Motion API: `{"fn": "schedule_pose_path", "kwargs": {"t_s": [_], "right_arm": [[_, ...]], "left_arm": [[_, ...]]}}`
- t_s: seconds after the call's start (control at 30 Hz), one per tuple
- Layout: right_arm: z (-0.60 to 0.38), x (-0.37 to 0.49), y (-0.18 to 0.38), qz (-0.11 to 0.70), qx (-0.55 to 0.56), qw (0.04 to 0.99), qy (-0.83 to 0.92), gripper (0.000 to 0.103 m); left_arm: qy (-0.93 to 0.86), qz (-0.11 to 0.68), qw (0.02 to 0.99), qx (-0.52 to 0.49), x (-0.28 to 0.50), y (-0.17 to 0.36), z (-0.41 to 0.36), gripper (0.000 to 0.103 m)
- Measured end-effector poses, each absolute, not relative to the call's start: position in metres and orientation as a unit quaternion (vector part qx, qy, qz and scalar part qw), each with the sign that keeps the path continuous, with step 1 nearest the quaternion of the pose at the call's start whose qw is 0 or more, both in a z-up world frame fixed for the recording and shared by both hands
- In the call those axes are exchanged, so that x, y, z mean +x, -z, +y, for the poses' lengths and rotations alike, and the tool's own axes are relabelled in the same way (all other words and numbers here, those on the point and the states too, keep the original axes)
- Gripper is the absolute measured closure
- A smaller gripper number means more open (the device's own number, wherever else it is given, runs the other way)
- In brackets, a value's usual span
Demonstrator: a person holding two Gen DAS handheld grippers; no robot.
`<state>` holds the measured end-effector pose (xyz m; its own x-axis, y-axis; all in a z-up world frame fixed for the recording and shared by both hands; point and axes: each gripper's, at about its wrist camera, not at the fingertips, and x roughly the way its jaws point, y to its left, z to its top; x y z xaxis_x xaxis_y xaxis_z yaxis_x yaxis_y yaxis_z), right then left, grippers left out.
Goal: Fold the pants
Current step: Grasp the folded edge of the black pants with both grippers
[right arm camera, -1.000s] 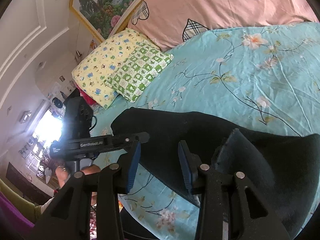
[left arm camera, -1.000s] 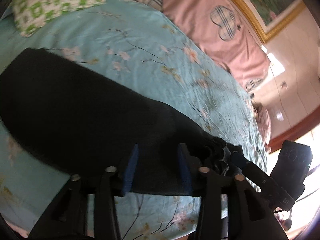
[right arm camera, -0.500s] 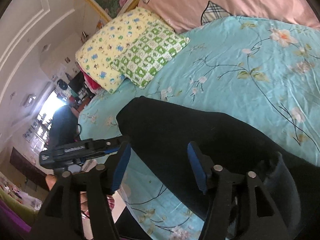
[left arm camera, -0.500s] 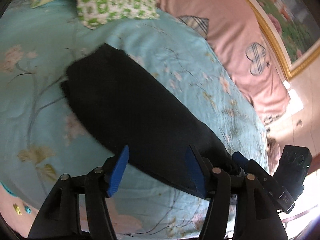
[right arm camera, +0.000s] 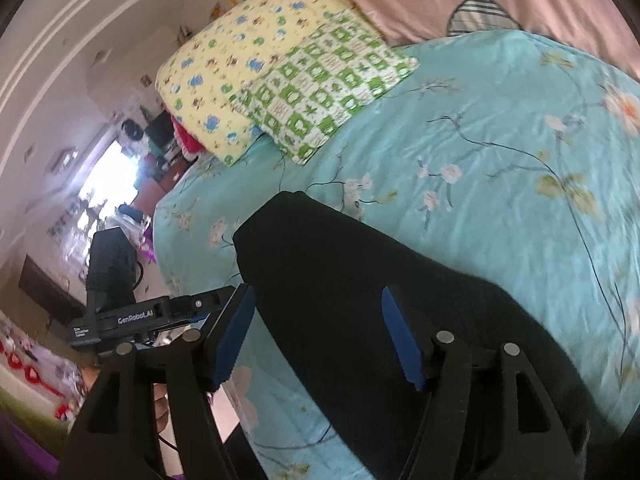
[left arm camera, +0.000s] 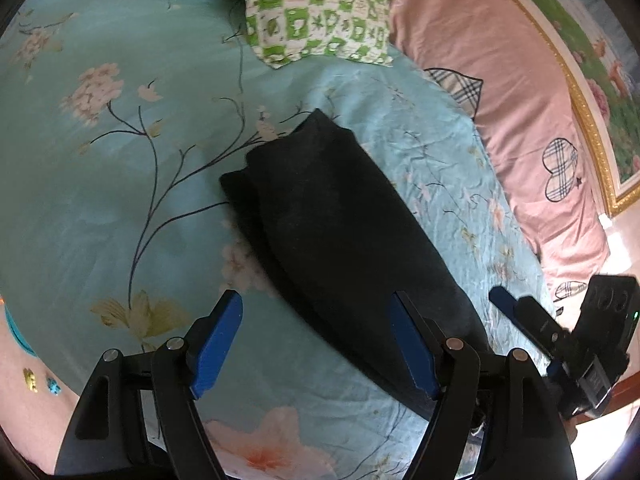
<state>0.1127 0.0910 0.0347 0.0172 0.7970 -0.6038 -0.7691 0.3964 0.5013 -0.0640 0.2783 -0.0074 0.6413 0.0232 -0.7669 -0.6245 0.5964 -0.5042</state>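
With the pants [left arm camera: 340, 224] lying folded lengthwise across the frame's centre on the bed [left arm camera: 120, 208], both the left gripper [left arm camera: 316, 344] and right gripper [right arm camera: 316, 336] were opening, empty, so the next fold likely called for regrasping one end.

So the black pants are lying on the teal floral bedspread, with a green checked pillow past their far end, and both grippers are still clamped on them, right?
Not quite. The black pants do lie on the teal floral bedspread with the green checked pillow beyond, but neither gripper grips them: the left gripper and right gripper have their jaws opening, pads clear of the cloth, as both wrist views show.
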Motion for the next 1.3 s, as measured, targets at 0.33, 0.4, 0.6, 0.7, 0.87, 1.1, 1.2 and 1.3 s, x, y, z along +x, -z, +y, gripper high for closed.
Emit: {"fn": "schedule_pose_path", "kwargs": {"t_s": [0.33,0.4,0.6,0.7,0.87,1.1,1.2,1.3], "right_arm": [[0.155,0.134,-0.03,0.447,-0.06,0.676,-0.583,0.036],[0.163,0.14,-0.026,0.453,-0.063,0.669,-0.586,0.036],[0.188,0.155,-0.02,0.465,-0.061,0.647,-0.601,0.036],[0.202,0.162,-0.018,0.473,-0.065,0.636,-0.606,0.036],[0.232,0.173,-0.012,0.481,-0.08,0.615,-0.619,0.041],[0.278,0.176,0.006,0.506,-0.136,0.565,-0.638,0.05],[0.291,0.177,0.016,0.518,-0.153,0.548,-0.639,0.057],[0.297,0.178,0.022,0.532,-0.146,0.53,-0.644,0.066]], "left_arm": [[-0.211,0.371,0.801,-0.42,-0.061,0.017,0.297,0.027],[-0.213,0.373,0.799,-0.422,-0.061,0.018,0.3,0.027],[-0.215,0.372,0.794,-0.431,-0.061,0.022,0.307,0.027],[-0.217,0.371,0.791,-0.436,-0.06,0.023,0.31,0.027],[-0.216,0.37,0.785,-0.447,-0.052,0.028,0.318,0.027],[-0.219,0.369,0.782,-0.452,-0.039,0.035,0.327,0.027],[-0.215,0.373,0.786,-0.443,-0.033,0.036,0.329,0.033],[-0.216,0.379,0.789,-0.433,-0.028,0.039,0.332,0.063]]}}
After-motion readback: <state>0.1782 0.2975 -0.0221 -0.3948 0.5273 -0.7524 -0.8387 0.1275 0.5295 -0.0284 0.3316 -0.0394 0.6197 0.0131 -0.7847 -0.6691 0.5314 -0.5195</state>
